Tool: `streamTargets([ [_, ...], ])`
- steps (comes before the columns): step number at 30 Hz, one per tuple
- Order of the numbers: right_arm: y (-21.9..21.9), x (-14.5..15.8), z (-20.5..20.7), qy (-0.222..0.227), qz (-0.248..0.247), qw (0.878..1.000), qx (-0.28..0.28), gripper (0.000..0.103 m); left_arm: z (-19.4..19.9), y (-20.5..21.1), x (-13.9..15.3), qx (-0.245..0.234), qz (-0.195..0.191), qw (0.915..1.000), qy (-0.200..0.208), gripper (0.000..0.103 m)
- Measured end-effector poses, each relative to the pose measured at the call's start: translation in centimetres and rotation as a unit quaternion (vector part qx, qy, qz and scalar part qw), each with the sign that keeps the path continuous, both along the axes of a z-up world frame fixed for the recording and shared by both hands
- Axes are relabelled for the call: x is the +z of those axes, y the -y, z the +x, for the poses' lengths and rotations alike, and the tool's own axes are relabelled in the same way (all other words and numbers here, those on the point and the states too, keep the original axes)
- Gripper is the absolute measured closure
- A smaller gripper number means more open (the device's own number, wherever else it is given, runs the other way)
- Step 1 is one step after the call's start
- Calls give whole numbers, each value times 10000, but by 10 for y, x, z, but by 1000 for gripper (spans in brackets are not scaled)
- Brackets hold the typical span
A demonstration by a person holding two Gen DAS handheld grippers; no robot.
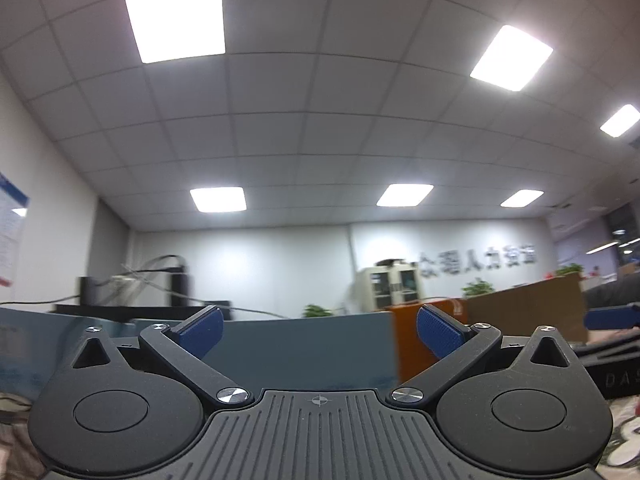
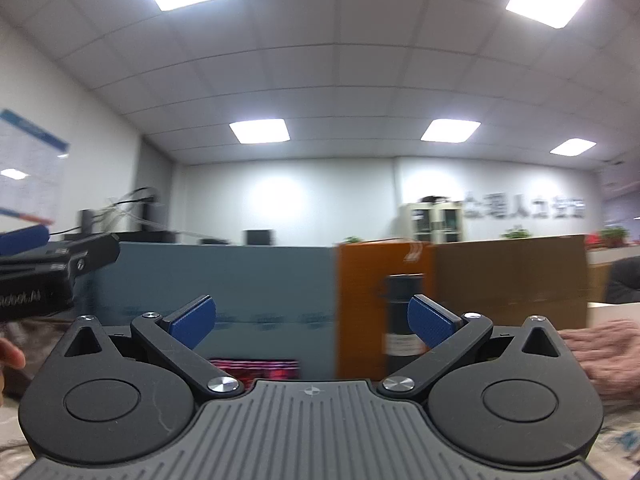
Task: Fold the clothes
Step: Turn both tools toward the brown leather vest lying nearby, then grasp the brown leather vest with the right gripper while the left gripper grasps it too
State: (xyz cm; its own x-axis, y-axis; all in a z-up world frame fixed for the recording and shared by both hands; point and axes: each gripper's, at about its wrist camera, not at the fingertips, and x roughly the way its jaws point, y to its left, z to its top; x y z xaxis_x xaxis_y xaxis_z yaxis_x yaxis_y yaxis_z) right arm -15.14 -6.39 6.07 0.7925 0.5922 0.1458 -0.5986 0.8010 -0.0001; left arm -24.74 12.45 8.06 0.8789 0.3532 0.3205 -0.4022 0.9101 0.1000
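Both claws showing blue pads (image 1: 438,334) on black bodies; partition (image 2: 224,280) reading grey-blue, box (image 2: 360,308) orange, cardboard (image 2: 512,272) brown, bottle (image 2: 402,312) black.

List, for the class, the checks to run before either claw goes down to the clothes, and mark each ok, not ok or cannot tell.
1. Left claw open and empty: ok, blue pads spread wide, nothing between.
2. Right claw open and empty: ok.
3. Garment in view to aim at: not ok; both cameras face the blue partition and ceiling.
4. Cloth lying flat: cannot tell; only a pinkish fabric edge shows at the right.
5. Clear of the dark bottle ahead of the right claw: cannot tell.
6. Claws apart from each other: ok.
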Motion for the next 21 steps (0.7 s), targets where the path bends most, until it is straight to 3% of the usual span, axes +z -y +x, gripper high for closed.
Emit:
streamTargets([
  [3, -44, 3, -11, -48, -216, 9980, 592, 0, -27, -32, 5, 508, -227, 9984, 127, 0],
  [6, -89, 4, -23, -2, -488, 9922, 1146, 0, -58, -72, 9, 856, -793, 9929, 242, 0],
  [11, -159, -7, -42, 94, -1282, 9690, 2110, 0, -95, -140, -1, 1171, -2151, 9695, 76, 0],
  [13, -181, -14, -43, -54, -1561, 9594, 2347, 0, -104, -169, -11, 973, -2919, 9514, -129, 0],
  [16, -220, -27, -39, -250, -1981, 9433, 2652, 0, -116, -207, -36, 573, -4133, 9083, -293, 0],
  [18, -243, -38, -39, -266, -2226, 9333, 2806, 0, -122, -226, -51, 441, -4663, 8827, -384, 0],
  [21, -269, -52, -41, -150, -2714, 9079, 3191, 0, -131, -243, -69, 326, -5180, 8536, -439, 0],
])
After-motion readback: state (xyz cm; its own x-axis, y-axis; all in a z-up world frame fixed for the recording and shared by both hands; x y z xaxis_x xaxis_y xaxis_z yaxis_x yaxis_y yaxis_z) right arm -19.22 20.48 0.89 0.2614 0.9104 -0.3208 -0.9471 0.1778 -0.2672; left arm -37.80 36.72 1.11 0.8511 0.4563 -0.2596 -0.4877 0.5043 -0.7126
